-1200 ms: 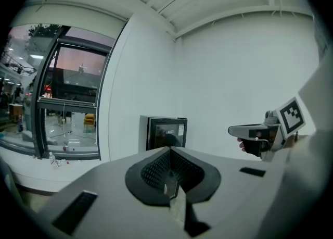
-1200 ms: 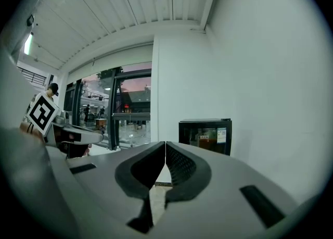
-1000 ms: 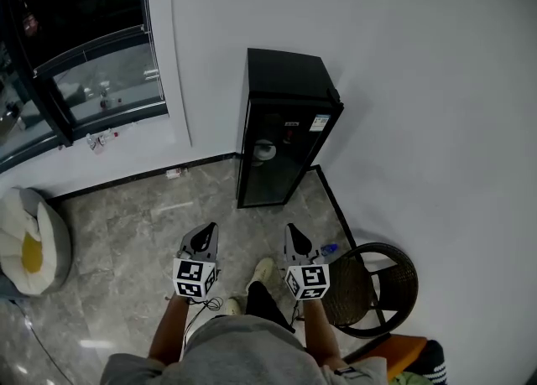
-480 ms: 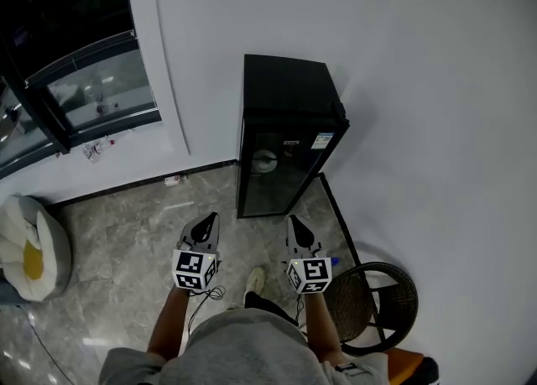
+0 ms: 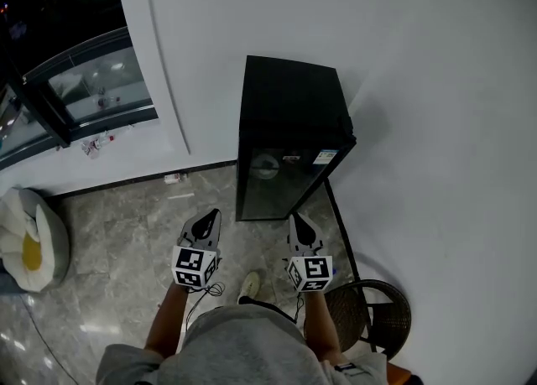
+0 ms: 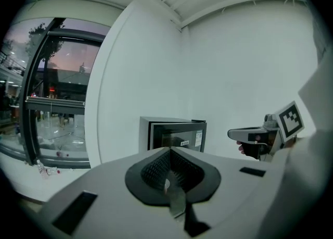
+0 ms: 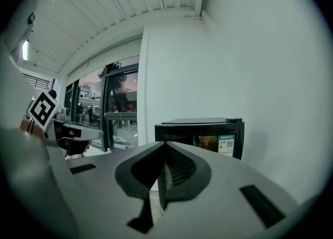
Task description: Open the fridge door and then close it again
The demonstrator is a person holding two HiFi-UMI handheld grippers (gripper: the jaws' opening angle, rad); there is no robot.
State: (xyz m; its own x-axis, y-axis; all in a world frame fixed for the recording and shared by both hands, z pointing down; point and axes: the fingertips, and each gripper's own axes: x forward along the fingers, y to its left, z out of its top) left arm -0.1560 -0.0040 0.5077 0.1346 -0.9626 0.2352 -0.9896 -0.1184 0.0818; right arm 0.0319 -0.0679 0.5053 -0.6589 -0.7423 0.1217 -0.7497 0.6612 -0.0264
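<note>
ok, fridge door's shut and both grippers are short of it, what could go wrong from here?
1. Left gripper and right gripper are both shut and empty. Unless one opens first, it may just knock the fridge door instead of gripping it.
2. The wicker chair sits close behind the right gripper. Stepping back for the door's swing could bump it.

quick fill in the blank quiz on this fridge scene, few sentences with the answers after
1. The glass door of the fridge is ____.
2. The left gripper and the right gripper both have their jaws ____, with nothing between them.
3. The round wicker chair stands on the person's ____ side.
4. The fridge's casing is ____ in colour.

Missing words: closed; shut; right; black
</note>
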